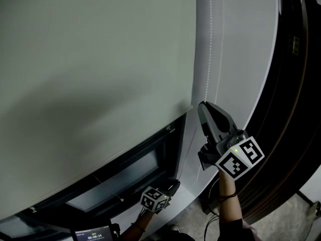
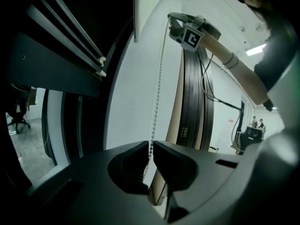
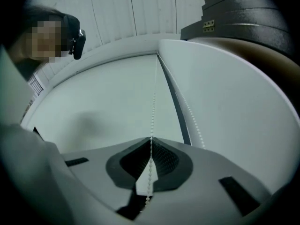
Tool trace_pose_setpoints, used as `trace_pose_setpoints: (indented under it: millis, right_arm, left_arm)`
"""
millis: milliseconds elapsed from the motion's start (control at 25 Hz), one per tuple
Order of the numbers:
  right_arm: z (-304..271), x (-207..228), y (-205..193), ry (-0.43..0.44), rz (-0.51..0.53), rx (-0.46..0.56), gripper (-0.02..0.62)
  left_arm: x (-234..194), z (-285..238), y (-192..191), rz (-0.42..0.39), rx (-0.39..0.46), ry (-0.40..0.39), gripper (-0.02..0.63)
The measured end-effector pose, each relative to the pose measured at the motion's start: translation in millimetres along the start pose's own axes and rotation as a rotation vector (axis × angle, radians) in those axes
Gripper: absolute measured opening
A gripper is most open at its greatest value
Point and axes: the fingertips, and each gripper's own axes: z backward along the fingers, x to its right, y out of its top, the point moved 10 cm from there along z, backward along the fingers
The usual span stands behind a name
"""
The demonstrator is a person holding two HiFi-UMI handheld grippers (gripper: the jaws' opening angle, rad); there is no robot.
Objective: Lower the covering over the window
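Note:
A pale roller blind covers most of the window; its bottom bar runs slanting down to the left above the dark glass. A white bead chain hangs in two strands along the blind's right edge. My right gripper points upward beside the blind's lower corner, shut on one strand, which passes between its closed jaws. Lower down, my left gripper is shut on the chain too, with the beads pinched at its jaw tips. The right gripper shows high up in the left gripper view.
White wall lies right of the chain. Dark stacked panels stand further right. The black window frame borders the glass. A small screen device sits at the bottom edge. The second chain strand hangs free.

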Motion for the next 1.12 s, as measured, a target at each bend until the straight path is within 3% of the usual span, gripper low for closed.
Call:
trace_pose_setpoints:
  millis: [240, 640, 880, 1120]
  right_arm:
    - [7, 0, -5, -0.016, -0.002, 0.003, 0.017]
    - [46, 8, -132, -0.117, -0.066, -0.277, 0.017]
    - [91, -9, -221, -0.165, -0.194, -0.459, 0.015]
    - [109, -31, -257, -0.153, -0.242, -0.544, 0.015]
  left_arm:
    - [-3, 21, 41, 0.03, 0.18, 0.007, 0.023]
    - [24, 44, 128, -0.08, 0.414, -0.064, 0.023]
    - [31, 60, 156, -0.153, 0.47, -0.023, 0.023]
    - [17, 57, 190, -0.197, 0.474, -0.011, 0.054]
